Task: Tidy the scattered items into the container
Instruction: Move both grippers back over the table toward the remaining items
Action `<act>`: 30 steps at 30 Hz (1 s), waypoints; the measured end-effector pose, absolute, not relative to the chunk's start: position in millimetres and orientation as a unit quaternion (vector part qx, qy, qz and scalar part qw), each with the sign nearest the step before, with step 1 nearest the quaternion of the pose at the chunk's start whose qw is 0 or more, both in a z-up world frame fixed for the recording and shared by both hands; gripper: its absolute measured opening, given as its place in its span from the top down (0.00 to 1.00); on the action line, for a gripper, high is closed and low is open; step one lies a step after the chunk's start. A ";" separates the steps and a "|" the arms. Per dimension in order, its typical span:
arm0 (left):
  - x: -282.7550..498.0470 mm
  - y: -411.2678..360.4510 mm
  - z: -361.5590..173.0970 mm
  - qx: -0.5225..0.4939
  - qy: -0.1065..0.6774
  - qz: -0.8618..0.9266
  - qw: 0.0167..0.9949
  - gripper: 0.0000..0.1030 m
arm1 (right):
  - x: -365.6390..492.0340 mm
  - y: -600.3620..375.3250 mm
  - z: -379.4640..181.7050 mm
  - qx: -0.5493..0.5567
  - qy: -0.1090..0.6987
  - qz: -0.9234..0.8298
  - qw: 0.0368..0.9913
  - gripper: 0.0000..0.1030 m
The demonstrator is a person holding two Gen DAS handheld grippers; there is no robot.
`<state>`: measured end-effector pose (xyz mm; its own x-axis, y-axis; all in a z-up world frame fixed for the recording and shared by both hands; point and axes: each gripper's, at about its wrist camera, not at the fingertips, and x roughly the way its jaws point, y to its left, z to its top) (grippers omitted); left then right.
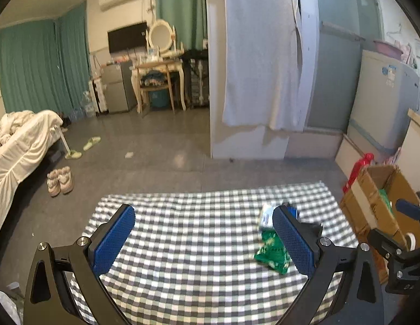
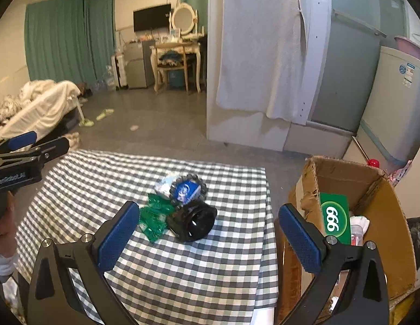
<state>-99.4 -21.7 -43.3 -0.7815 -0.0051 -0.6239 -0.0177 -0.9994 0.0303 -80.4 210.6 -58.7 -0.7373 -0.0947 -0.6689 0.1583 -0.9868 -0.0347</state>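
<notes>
A small pile lies on the checked cloth [image 2: 182,270]: a green packet [image 2: 153,220], a black round object [image 2: 192,223], a dark bead bracelet [image 2: 201,187] around a blue and white packet [image 2: 184,191]. In the left wrist view the green packet [image 1: 272,252] sits just left of the right finger. My left gripper [image 1: 204,239] is open over the cloth, nothing between its fingers. My right gripper [image 2: 210,235] is open too, above the cloth's right edge, near the pile. The cardboard box [image 2: 383,197] stands to the right of the table, holding a green "999" box [image 2: 334,218] and other items.
A person's hand [image 2: 2,233] holds the left gripper at the left edge of the right wrist view. A red bottle [image 1: 359,169] stands behind the box [image 1: 372,205]. Beyond the table are bare floor, shoes [image 1: 60,180], slippers, a bed [image 1: 17,149] and a washing machine [image 1: 383,103].
</notes>
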 end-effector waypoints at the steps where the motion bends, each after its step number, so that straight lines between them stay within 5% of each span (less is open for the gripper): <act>1: -101.3 -21.7 -46.5 -0.337 0.019 0.941 0.006 0.00 | -83.6 208.8 -62.4 0.365 0.047 -0.927 0.068 0.00; 30: -146.7 48.0 -158.4 -0.473 0.111 0.865 0.129 0.00 | -127.4 212.3 -126.4 0.463 0.060 -0.882 0.067 0.00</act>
<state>-146.7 48.0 -158.4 -0.5199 0.1174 -0.8461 -0.3280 -0.9420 0.0708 -127.4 212.3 -126.4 -0.5620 -0.0613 -0.8249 0.1734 -0.9838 -0.0450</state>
